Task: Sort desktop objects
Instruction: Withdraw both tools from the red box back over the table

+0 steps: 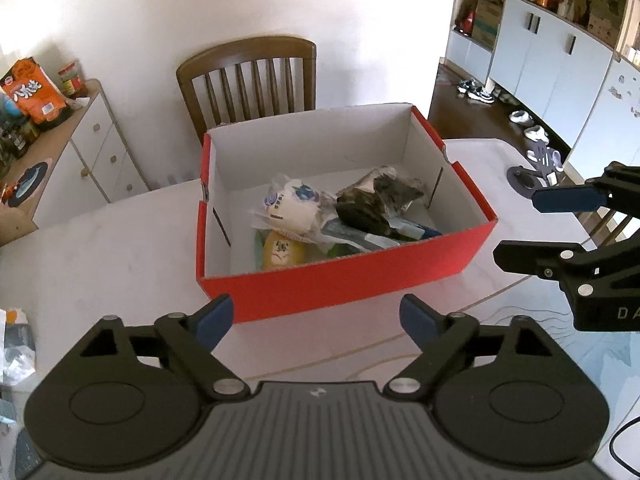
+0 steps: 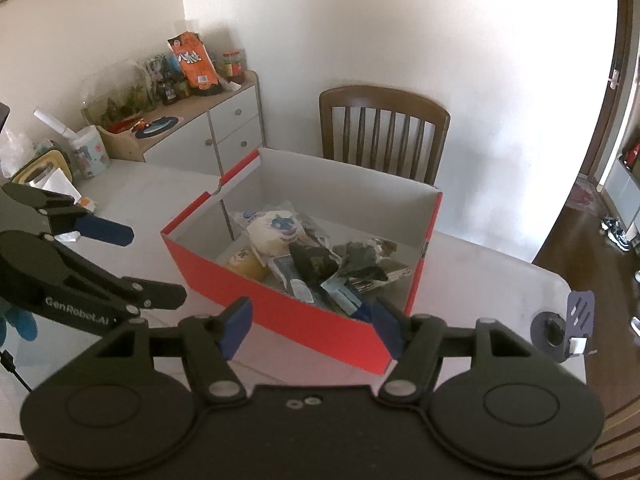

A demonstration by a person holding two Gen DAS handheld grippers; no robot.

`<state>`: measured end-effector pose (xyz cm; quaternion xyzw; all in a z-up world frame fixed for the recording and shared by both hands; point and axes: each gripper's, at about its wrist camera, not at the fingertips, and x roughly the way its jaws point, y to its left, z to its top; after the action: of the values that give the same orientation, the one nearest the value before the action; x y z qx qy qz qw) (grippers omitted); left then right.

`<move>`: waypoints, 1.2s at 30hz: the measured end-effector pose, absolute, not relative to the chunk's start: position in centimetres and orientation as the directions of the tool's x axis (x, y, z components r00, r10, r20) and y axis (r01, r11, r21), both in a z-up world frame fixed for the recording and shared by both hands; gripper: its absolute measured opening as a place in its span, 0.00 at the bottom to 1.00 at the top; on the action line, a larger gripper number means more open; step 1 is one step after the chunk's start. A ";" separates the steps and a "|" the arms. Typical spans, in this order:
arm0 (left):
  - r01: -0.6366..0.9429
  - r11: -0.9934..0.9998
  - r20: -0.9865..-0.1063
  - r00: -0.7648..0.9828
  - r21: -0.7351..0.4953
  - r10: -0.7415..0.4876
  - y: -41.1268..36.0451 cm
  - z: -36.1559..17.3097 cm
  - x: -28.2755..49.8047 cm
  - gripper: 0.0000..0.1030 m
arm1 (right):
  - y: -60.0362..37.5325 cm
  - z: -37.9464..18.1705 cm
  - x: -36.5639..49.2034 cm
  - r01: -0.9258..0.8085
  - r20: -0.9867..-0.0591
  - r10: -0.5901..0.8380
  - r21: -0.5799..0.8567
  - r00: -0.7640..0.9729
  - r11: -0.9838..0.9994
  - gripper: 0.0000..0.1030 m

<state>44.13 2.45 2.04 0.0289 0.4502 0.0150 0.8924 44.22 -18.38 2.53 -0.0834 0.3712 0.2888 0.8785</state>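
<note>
Nearest the cameras, the left gripper (image 1: 316, 318) hangs just short of the near wall of the red cardboard box (image 1: 344, 284), its blue-padded jaws spread wide with nothing between them. Beside it, the right gripper (image 2: 312, 326) is held low at the box's near corner, jaws likewise apart and empty; I judge both are parked at the rim so that either can reach in or go for another item.

Inside the box the sorted things lie heaped toward the near side, probably because they were dropped from this edge: a yellow round item with a drawn face (image 1: 282, 254) against the near wall, a white plastic-wrapped packet with a blue print (image 1: 290, 206) partly over it, a dark crumpled packet in clear wrap (image 1: 376, 200) to the right, and a blue-and-white tube (image 1: 384, 236) lying flat beneath. The far half of the box floor is bare.

Beyond the box, on the white table (image 1: 100, 248), a small grey stand with a round base (image 2: 568, 328) sits near the right edge. Behind the table stands a wooden chair (image 1: 248, 76), pushed in close, and further left a white sideboard (image 2: 224, 128) carrying an orange snack bag (image 2: 192, 60).
</note>
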 end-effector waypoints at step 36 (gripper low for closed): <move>-0.071 0.992 -0.752 0.647 0.106 0.126 -0.4 2.2 37.9 0.99 | -21.0 1.4 40.3 -0.483 -0.703 0.413 0.113 0.579 0.869 0.67</move>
<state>37.94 -0.39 2.22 0.0333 0.4167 0.0544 0.9068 40.25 -21.01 1.41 -0.0453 0.3832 0.2524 0.8874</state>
